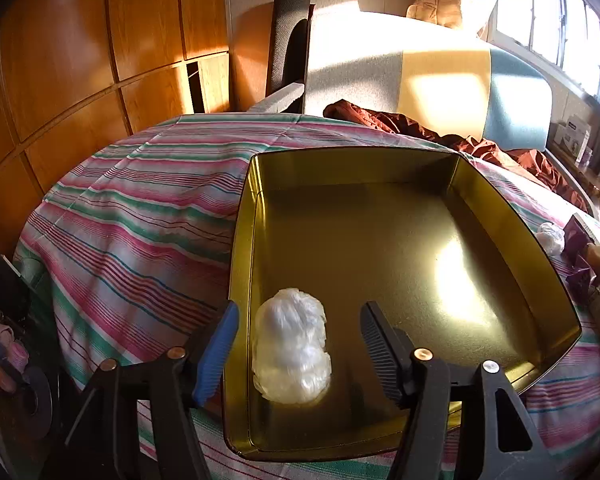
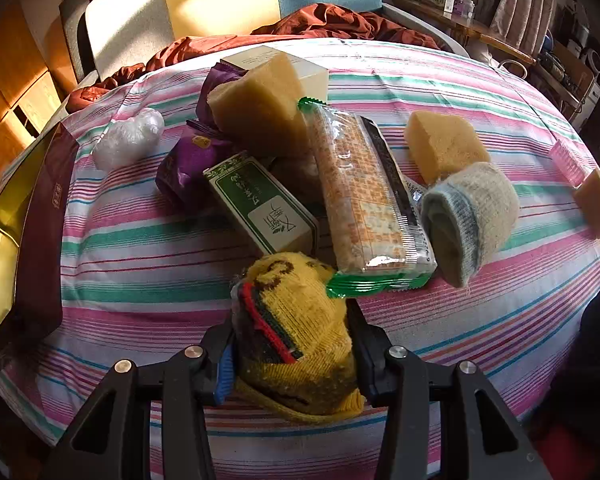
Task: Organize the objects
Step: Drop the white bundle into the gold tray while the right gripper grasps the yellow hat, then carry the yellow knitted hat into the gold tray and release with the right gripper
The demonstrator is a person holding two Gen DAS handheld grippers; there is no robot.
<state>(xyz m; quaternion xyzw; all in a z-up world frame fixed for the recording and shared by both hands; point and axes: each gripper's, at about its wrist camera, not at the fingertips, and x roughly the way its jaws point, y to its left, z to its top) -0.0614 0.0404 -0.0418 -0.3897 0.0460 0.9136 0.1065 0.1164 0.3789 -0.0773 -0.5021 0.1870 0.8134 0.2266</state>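
- A worktop (image 2: 148, 264) covered by a pink, green and white striped cloth carries everything.
- A gold metal tin (image 1: 500, 216) lies open near the worktop's left side, in the left wrist view; its dark red outer wall shows at the left edge of the right wrist view.
- A long pack of crackers (image 2: 360, 196) lies in the middle of a pile, leaning on a green and white box (image 2: 260, 204).
- A large tan sponge (image 2: 260, 108) sits on top of a purple bag (image 2: 188, 160) at the back of the pile; a second sponge (image 2: 444, 144) lies apart to the right.
- A rolled grey sock (image 2: 468, 216) rests just beside the crackers.
- A ball of clear plastic wrap (image 1: 292, 348) lies inside the tin near its left wall.
- The left hand-held gripper (image 1: 296, 344) has its fingers spread on either side of that ball, not touching it; the blue finger hangs outside the tin wall.
- The right hand-held gripper (image 2: 292, 356) is clamped on a yellow knitted sock (image 2: 300, 320), just in front of the crackers.
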